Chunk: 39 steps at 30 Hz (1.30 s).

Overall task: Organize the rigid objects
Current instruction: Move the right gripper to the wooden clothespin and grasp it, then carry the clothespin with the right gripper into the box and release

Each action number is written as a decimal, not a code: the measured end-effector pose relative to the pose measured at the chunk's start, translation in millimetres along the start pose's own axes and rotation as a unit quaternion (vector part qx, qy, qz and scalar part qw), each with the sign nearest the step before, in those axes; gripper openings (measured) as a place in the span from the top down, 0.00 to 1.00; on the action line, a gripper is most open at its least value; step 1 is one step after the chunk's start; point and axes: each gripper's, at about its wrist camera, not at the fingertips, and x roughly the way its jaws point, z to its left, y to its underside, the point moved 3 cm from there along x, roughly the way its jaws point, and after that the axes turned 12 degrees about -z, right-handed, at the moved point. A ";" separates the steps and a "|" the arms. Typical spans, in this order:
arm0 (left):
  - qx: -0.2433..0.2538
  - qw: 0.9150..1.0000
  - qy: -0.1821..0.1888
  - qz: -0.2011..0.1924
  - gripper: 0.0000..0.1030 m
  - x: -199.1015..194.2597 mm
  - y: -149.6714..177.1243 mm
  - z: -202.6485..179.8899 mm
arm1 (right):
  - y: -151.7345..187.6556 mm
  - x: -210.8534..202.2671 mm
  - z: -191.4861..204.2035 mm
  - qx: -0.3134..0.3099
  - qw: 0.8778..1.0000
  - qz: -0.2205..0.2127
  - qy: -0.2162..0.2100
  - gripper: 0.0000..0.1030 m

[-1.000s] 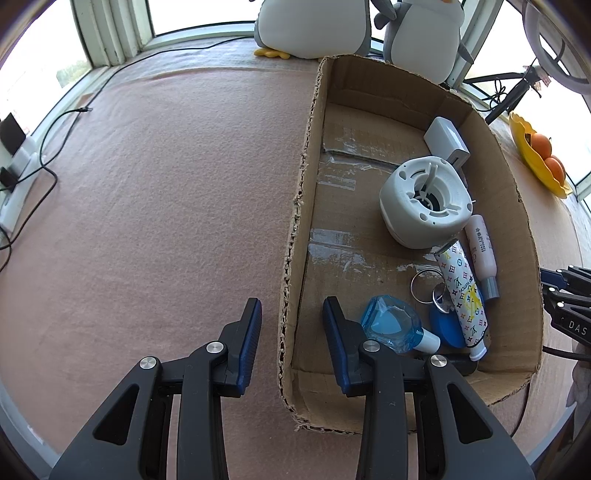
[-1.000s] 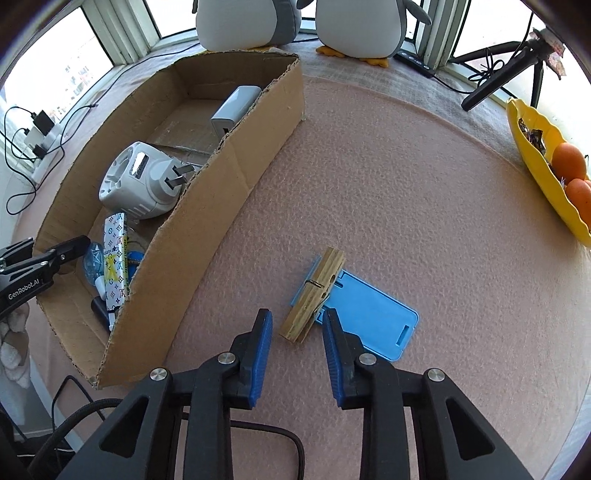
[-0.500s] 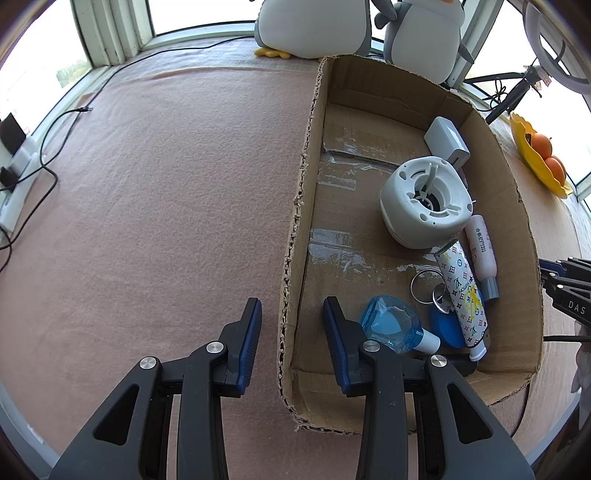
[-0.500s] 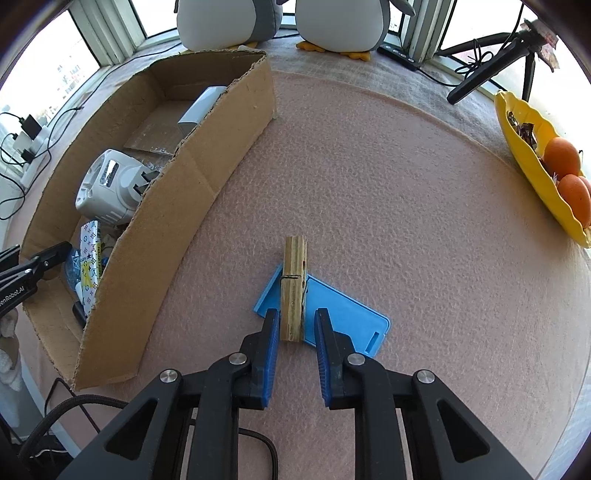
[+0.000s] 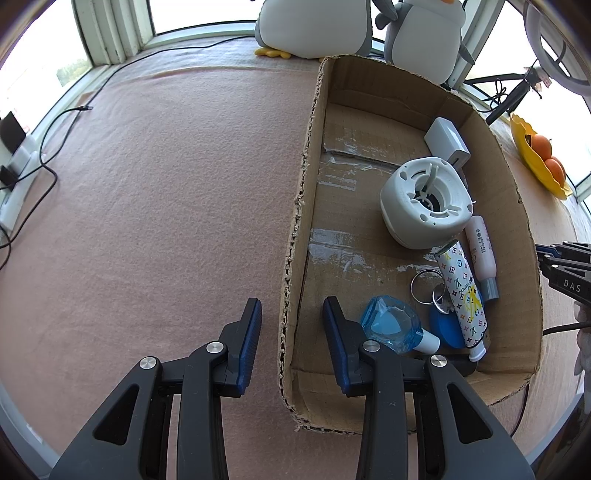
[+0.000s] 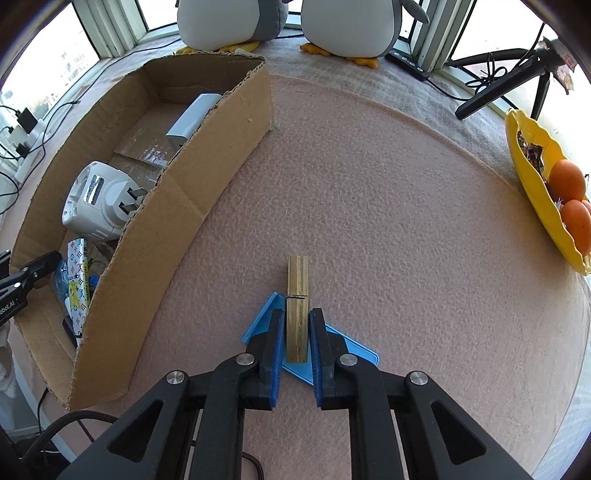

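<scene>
Wooden clothespin point(image 6: 297, 308): pale wood with a wire spring across its middle, lying on the pink felt and across the edge of a flat blue plastic piece point(image 6: 354, 354); its long axis runs straight away from the right wrist camera.
Right gripper point(image 6: 297, 334): pointing steeply down, one blue-padded finger on each side of the near half of the clothespin; the jaws are closing, and the pads sit against or just off the wood, with no clear gap to see.
Blue plastic piece: flat on the felt under the clothespin, a corner showing to the left of the fingers and a rounded end to the right.
Cardboard box point(image 6: 173, 206): open-topped, well to the left of the clothespin, with ragged torn edges.
Box contents: a white round device point(image 5: 426, 201), a white charger block point(image 5: 447, 142), a patterned tube point(image 5: 463, 291), a pale pink tube point(image 5: 482, 247), metal rings point(image 5: 424, 286), a clear blue bottle point(image 5: 391, 323).
Left gripper point(image 5: 291, 332): held over the near left wall of the box, which stands in the gap; the jaws stand apart, neither pad touching the cardboard.
Felt mat point(image 6: 388, 192): pink, covering the table.
Yellow dish point(image 6: 532, 192): at the far right edge, holding oranges point(image 6: 567, 181).
Plush penguins point(image 6: 229, 22): two, standing beyond the box by the window.
</scene>
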 end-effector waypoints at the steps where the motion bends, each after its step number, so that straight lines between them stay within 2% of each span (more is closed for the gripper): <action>1: 0.000 1.000 0.000 0.000 0.66 0.1 -0.1 0.1 | 0.7 -0.5 -0.6 0.000 1.000 -0.001 -0.001 0.89; 10: 0.000 1.000 0.000 0.000 0.66 0.2 -0.3 0.3 | 6.8 -11.0 -8.2 0.028 0.999 -0.019 -0.010 0.89; 20: 0.002 1.000 -0.001 0.000 0.66 0.6 0.0 0.3 | 3.7 -46.7 -9.4 0.052 0.997 -0.061 -0.022 0.89; 30: 0.003 1.000 -0.002 -0.001 0.66 0.6 0.2 -0.2 | -18.3 -79.9 44.1 0.021 0.992 -0.103 -0.072 0.89; 39: 0.003 1.000 -0.002 -0.001 0.66 0.3 0.1 -0.7 | -27.5 -72.8 100.6 -0.022 0.990 -0.099 -0.098 0.89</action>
